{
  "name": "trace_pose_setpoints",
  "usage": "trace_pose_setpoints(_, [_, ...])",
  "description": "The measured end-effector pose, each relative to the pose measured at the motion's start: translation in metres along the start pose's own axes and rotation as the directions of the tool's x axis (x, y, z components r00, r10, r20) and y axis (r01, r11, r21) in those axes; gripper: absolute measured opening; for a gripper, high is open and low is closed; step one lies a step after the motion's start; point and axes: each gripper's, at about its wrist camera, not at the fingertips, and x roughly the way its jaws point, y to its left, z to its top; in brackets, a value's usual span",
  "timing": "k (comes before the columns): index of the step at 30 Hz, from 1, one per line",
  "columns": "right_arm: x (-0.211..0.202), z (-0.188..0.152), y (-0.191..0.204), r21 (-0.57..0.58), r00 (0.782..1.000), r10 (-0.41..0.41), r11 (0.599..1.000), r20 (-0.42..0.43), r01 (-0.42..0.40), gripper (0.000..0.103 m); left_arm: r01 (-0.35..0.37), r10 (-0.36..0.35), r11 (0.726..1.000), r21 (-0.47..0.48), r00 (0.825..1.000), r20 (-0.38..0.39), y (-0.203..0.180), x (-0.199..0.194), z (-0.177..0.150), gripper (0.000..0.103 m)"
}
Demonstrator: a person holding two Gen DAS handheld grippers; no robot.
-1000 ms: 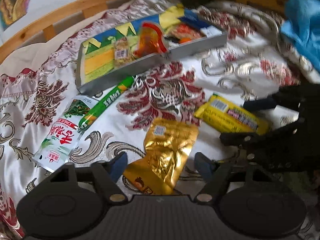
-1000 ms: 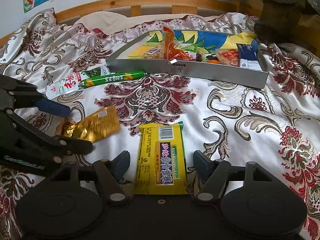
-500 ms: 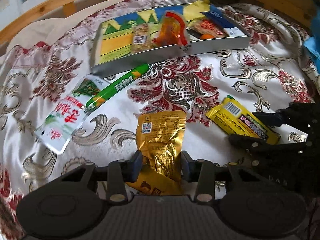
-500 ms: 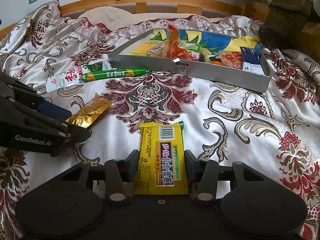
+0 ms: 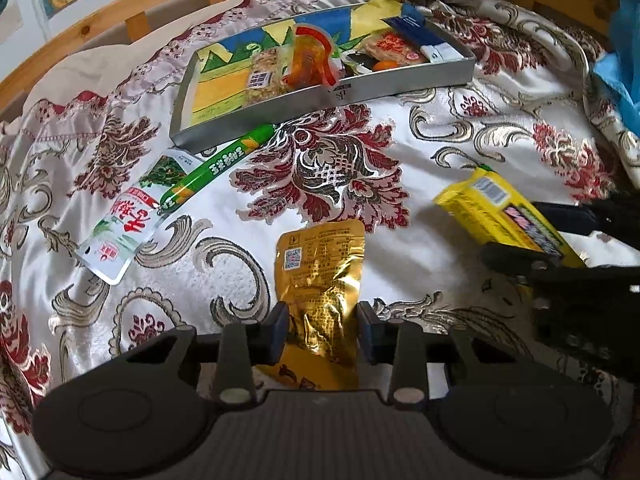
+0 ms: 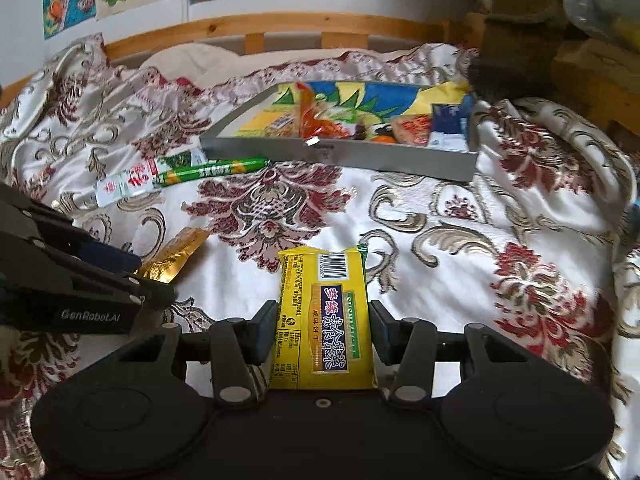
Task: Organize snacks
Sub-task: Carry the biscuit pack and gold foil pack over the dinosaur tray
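on the bedspread (image 5: pixel 460 128), both grippers, spread a second ago, now clench: left gripper (image 5: pixel 322 332) on gold pouch (image 5: pixel 320 280), right gripper (image 6: pixel 324 332) on yellow packet (image 6: pixel 324 312), each lengthwise toward the tray (image 6: pixel 360 156).

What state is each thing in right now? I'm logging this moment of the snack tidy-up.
left gripper: shut on the gold pouch.
gold pouch: sealed, crinkled, held at its lower part.
right gripper: shut on the yellow biscuit pack.
yellow biscuit pack: sealed, gripped by its sides.
green sausage stick: lying on the bedspread beside the tray.
white sachet: flat on the bedspread.
tray: partly filled with snacks.
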Motion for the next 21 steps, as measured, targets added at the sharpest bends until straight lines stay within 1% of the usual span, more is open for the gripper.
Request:
trace_pose_setpoints(5, [-0.018,-0.003,-0.005,0.016,1.0,0.005,1.0,0.031,-0.005,0.05,0.038,-0.037,0.995,-0.096,0.999,0.013,0.006,-0.013,0.001,0.035])
trace_pose_setpoints(8, [-0.023,-0.005,-0.004,0.005,0.999,0.006,1.0,0.04,-0.007,0.05,0.059,-0.058,0.989,-0.139,0.998,0.015,0.009,-0.018,-0.001,0.034])
trace_pose_setpoints(10, [-0.023,-0.006,-0.002,-0.01,0.999,0.006,1.0,0.041,-0.005,0.05,0.059,-0.059,0.987,-0.15,0.998,0.008,0.008,-0.019,-0.002,0.034])
trace_pose_setpoints(14, [-0.021,-0.007,0.0,-0.012,0.999,0.009,1.0,0.039,-0.008,0.05,0.037,-0.038,0.99,-0.138,0.999,-0.002,0.004,-0.018,-0.005,0.034])
trace_pose_setpoints(18, [-0.02,-0.007,-0.002,0.003,0.999,0.009,1.0,0.044,-0.009,0.05,0.058,-0.053,0.981,-0.184,0.998,0.032,0.01,-0.023,-0.003,0.034])
trace_pose_setpoints(21, [-0.018,-0.007,-0.001,0.005,0.999,0.011,1.0,0.044,-0.011,0.05,0.071,-0.056,0.974,-0.214,0.996,0.075,0.013,-0.028,-0.001,0.034])
